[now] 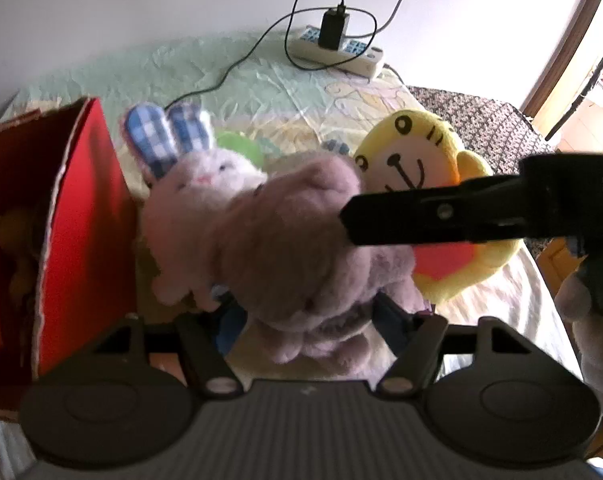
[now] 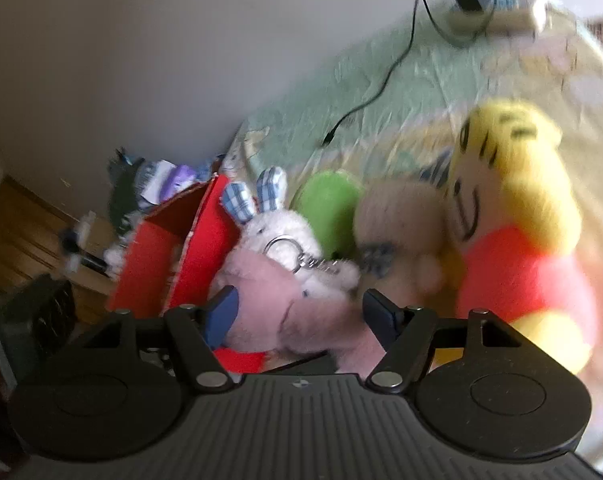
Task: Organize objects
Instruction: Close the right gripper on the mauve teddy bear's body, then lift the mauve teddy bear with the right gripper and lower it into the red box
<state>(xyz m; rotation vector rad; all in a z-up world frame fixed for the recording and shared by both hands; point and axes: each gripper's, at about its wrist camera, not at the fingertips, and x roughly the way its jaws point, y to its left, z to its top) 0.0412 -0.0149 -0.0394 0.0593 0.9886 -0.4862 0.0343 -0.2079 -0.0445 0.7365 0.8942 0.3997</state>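
Left wrist view: left claw (image 1: 301, 316) pinching pink plush (image 1: 285, 248), beside red box (image 1: 81, 216).

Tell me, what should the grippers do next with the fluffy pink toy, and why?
Probably lift the pink toy a little and carry it toward the red box. Both the left gripper and the right gripper have their fingers on either side of it, and the box stands open right beside it, with the bunny leaning against the box.
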